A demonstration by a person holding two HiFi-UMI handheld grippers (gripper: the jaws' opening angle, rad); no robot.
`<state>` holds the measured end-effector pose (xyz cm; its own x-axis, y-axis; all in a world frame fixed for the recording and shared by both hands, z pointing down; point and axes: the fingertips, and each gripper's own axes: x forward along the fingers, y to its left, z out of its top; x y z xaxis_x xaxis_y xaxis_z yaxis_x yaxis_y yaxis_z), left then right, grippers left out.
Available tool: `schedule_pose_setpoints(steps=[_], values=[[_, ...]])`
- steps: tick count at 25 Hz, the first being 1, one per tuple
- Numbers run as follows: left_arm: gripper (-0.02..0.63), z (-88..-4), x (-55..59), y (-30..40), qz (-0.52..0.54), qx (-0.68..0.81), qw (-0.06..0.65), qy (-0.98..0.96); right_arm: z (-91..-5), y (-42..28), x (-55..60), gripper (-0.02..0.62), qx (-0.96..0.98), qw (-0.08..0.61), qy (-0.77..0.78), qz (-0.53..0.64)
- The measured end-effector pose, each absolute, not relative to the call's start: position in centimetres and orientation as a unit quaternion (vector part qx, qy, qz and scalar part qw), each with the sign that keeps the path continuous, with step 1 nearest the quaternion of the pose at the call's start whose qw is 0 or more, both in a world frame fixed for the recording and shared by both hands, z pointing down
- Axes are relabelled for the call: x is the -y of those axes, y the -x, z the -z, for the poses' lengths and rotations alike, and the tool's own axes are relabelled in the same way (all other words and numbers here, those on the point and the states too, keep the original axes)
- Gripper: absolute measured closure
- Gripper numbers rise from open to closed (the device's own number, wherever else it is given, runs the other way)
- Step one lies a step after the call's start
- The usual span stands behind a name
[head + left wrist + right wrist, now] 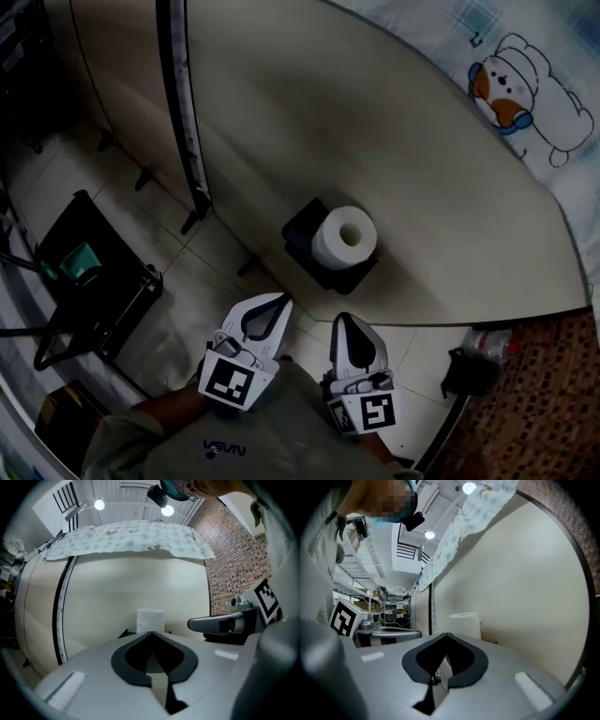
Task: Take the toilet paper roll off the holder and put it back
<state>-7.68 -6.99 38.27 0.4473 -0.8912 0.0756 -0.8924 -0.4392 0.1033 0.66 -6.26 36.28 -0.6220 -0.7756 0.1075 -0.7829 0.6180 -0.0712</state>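
One toilet paper roll (343, 236), one black holder (302, 232), two hand-held grippers (279, 302) (343, 321)

Beige wall (356, 112); tiled flr (66, 173); brick wall (234, 555)

The head view looked steeply down from overhead onto the toilet paper roll (344, 236) and the beige panel (394, 141). Both gripper views faced that panel roughly level, from nearby. All three shared the roll. The left gripper view caught the right gripper (192, 623), and the right gripper view caught the left gripper (417, 633).

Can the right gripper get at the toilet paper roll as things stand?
Probably yes: nothing stands between the right gripper and the roll on its holder, though its shut jaws must open first.
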Motion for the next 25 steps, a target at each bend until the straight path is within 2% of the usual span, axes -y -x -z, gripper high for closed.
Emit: schedule_pose_setpoints(steps=[8,9,10,11,15,20,25], values=[[0.602,-38.3,9.9,9.8,-0.001,0.47,0.067,-0.88,-34.0,2.3,7.8,0.595,0.894,0.128,-0.429,0.016],[0.602,-38.3,10.2,10.0,-0.001,0.463,0.068,-0.884,-33.6,2.6,8.0,0.581,0.894,0.142,-0.425,0.023],[0.603,-38.3,10.5,10.0,-0.001,0.457,0.068,-0.887,-33.3,2.9,8.2,0.505,0.893,0.159,-0.42,0.029],[0.603,-38.3,10.7,10.1,0.001,0.452,0.068,-0.89,-33.0,3.2,8.5,0.487,0.892,0.178,-0.414,0.036],[0.602,-38.0,11.3,10.4,0.009,0.45,0.064,-0.891,-32.3,3.8,10.2,0.47,0.88,0.256,-0.394,0.067],[0.603,-37.5,11.2,10.7,0.014,0.461,0.056,-0.886,-32.6,4.8,12.4,0.389,0.865,0.356,-0.342,0.092],[0.603,-37.9,11.2,11.8,0.02,0.484,0.064,-0.872,-33.9,5.3,14.6,0.383,0.844,0.435,-0.295,0.106]])
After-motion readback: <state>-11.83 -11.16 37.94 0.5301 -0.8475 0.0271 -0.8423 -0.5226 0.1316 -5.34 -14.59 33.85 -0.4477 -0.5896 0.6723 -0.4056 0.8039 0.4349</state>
